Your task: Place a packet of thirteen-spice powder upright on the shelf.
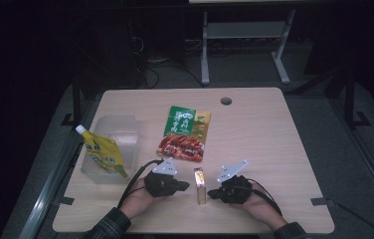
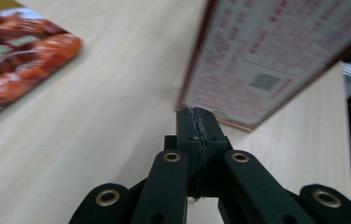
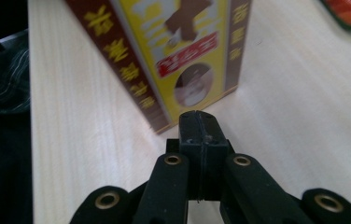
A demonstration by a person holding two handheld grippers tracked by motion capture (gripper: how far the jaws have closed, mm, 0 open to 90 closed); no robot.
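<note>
Left gripper (image 2: 197, 114): jaws pressed together, empty, tips at base of narrow yellow-and-brown cardboard box (image 1: 200, 185), possibly touching. Right gripper (image 3: 200, 116): jaws likewise together, empty, just beside box's opposite face. Box stands on edge on pale wooden table (image 1: 264, 129), between grippers. Red-and-green snack packet (image 1: 184, 133) beyond.

I see a narrow box (image 1: 201, 185) standing on edge on the table, near its front, its long side running away from me. One broad face is yellow with brown borders and gold lettering (image 3: 183, 56); the other is pale with small print (image 2: 276, 56).
</note>
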